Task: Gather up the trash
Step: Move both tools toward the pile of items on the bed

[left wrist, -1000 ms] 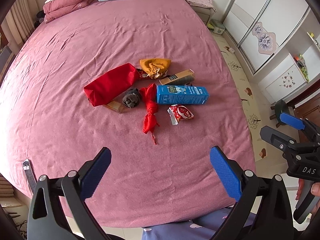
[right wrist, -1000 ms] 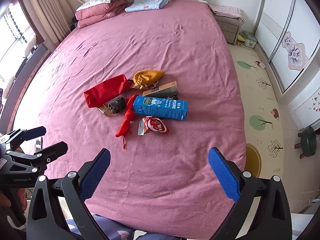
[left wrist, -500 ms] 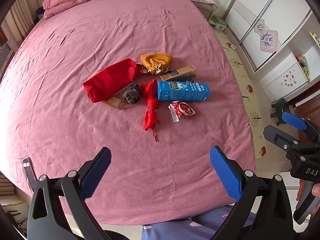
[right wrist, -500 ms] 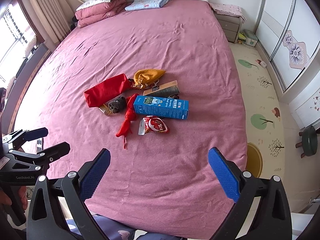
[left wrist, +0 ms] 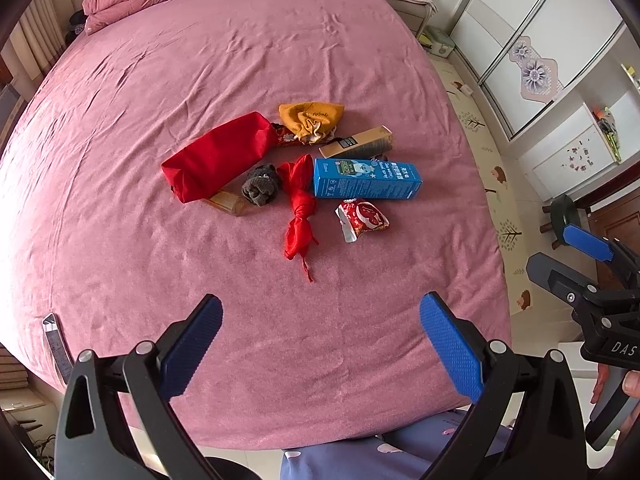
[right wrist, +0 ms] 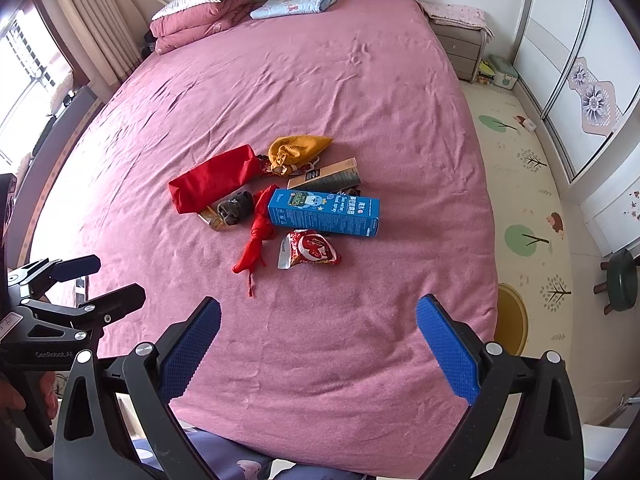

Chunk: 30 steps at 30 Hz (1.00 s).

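Shift since a second ago: both cameras are showing the pile slightly lower and nearer in frame; the items themselves are lying as before.

Left wrist, left gripper (left wrist: 320,336): its blue pads are standing wide apart, pinching nothing, hovering over bare pink bedspread (left wrist: 120,240).
Left wrist, trash: the red snack wrapper (left wrist: 362,219) is lying ahead of the pads, slightly right of centre, well apart from them, just below the blue box (left wrist: 366,179).
Left wrist, neighbours: a knotted red cloth (left wrist: 300,208) is lying just left of the wrapper (its tail is pointing toward the pads); a red pouch (left wrist: 218,160) and a yellow drawstring bag (left wrist: 310,118) are sitting farther back.

Right wrist, right gripper (right wrist: 318,334): spread wide too, gripping nothing.
Right wrist, trash: the wrapper (right wrist: 308,249) is resting ahead, near the centre line, well apart, touching the blue box's (right wrist: 324,212) lower edge.
Right wrist, left gripper (right wrist: 86,282): showing at the left edge, its jaws parted.
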Each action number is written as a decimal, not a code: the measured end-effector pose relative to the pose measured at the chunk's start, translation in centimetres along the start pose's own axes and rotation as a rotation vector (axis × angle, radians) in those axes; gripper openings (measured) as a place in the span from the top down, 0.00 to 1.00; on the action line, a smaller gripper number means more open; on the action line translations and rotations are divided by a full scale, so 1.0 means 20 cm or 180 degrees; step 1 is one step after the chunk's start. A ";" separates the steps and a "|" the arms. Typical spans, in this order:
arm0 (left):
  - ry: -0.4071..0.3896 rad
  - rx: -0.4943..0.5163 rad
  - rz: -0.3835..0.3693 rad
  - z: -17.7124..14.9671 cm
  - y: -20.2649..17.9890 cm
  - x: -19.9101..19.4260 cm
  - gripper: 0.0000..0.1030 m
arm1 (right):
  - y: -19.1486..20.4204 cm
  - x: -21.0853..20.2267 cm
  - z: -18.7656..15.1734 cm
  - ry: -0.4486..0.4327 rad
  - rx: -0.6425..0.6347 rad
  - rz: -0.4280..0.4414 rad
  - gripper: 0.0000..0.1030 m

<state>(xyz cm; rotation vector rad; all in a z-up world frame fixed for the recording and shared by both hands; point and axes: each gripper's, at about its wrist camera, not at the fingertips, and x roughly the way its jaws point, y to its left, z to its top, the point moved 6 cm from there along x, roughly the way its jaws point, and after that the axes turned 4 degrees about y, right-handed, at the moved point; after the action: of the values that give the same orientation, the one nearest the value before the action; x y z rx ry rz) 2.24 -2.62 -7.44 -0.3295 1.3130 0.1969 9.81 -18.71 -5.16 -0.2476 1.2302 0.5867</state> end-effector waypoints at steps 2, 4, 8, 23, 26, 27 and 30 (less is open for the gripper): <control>0.0016 -0.0004 -0.0006 0.00 0.00 0.01 0.04 | 0.00 0.01 0.00 0.0014 0.0010 0.0016 0.08; 0.0032 -0.0008 -0.0009 0.01 0.00 0.02 0.04 | -0.01 0.02 0.02 0.0045 0.0001 0.0009 0.08; 0.0059 -0.0023 -0.0017 0.01 0.00 0.04 0.04 | -0.01 0.04 0.02 0.0073 0.0004 0.0028 0.08; 0.0124 -0.0092 -0.0037 0.06 0.01 0.09 0.04 | 0.00 0.09 0.05 0.0156 -0.0017 0.0063 0.09; 0.0161 -0.0103 -0.0045 0.06 0.01 0.11 0.04 | 0.00 0.12 0.05 0.0198 -0.0013 0.0076 0.09; 0.0183 -0.0118 -0.0051 0.07 0.01 0.12 0.04 | -0.01 0.13 0.05 0.0213 -0.0014 0.0084 0.09; 0.0236 -0.0171 -0.0076 0.07 0.02 0.17 0.04 | -0.02 0.17 0.05 0.0268 -0.0007 0.0081 0.09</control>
<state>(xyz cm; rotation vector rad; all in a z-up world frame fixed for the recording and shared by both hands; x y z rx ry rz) 4.33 -1.94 -10.38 -0.4012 1.3782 0.2017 11.64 -17.57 -8.07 -0.2609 1.3157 0.6045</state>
